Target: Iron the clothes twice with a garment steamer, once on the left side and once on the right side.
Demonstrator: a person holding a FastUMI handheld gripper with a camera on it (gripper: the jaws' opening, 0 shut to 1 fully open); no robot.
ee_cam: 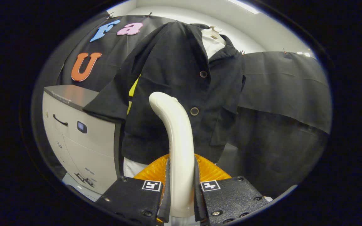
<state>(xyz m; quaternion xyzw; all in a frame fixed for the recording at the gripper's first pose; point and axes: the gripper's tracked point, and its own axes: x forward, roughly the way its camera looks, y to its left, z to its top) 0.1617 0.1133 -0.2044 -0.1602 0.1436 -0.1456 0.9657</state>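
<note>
Garment steamer (176, 138) is standing upright between the fingers, its long axis running up and away from the tongs, the curved cream head tipping forward toward the jacket's front. An orange ribbed part (209, 171) is spreading out low behind the handle.

Dark jacket (174, 91) is hanging just beyond the steamer head — open collar at top, two round buttons (194, 111) running down the placket, a white hanger (213, 33) peeking out at the neck. A pale cabinet (80, 138) is standing beside the jacket's sleeve.

Gripper (181, 194) — both fingers are pressing the steamer's handle, pinching it firmly.
</note>
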